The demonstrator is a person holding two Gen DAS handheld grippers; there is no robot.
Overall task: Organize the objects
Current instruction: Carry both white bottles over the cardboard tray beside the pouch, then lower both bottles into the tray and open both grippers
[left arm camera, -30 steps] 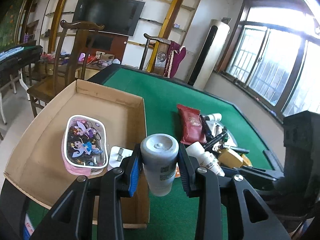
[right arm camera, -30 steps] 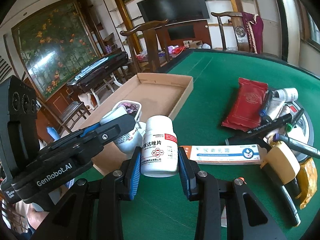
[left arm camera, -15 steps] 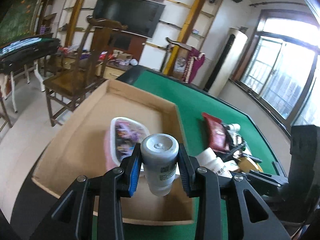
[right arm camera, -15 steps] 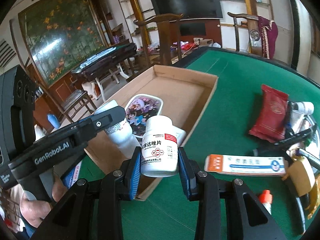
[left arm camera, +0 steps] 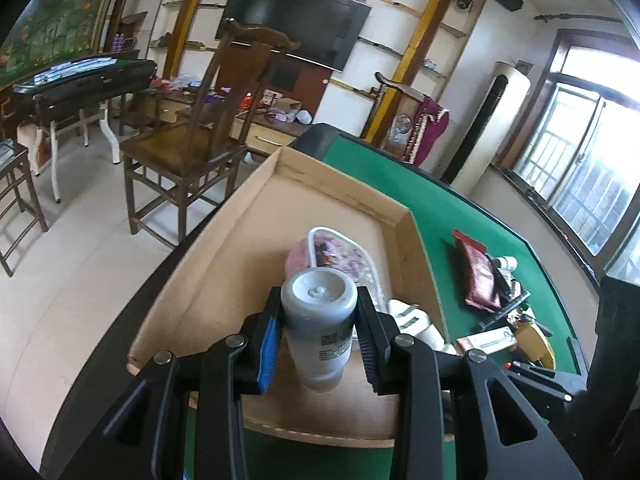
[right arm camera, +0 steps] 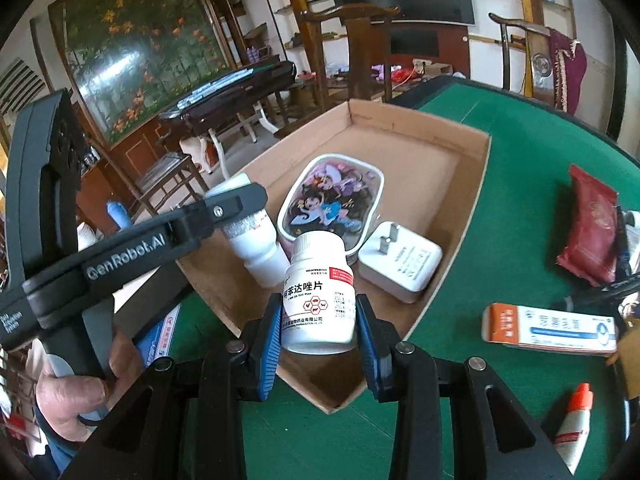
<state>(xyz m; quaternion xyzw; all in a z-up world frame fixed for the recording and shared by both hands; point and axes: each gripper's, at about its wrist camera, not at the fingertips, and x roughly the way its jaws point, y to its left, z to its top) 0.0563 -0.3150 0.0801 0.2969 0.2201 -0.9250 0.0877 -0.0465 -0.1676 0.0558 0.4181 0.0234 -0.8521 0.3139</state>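
My left gripper (left arm camera: 319,320) is shut on a white bottle (left arm camera: 319,344) with a grey cap, held over the near part of the cardboard tray (left arm camera: 344,188). In the right wrist view that same bottle (right arm camera: 256,248) hangs just above the tray floor, left of a cartoon pouch (right arm camera: 332,200). My right gripper (right arm camera: 320,320) is shut on a white pill bottle (right arm camera: 320,292) with a red-edged label, above the near corner of the tray (right arm camera: 416,120). A white plug adapter (right arm camera: 400,264) lies in the tray beside the pouch.
On the green felt to the right lie a red packet (right arm camera: 592,232), an orange-and-white box (right arm camera: 548,328) and a small orange-capped tube (right arm camera: 572,428). A pile of pens and small items (left arm camera: 516,308) sits further right. A wooden chair (left arm camera: 192,140) stands beyond the table's left edge.
Both grippers have carried their bottles leftward from over the green felt to above the cardboard tray, sinking slightly. Both grips are unchanged.
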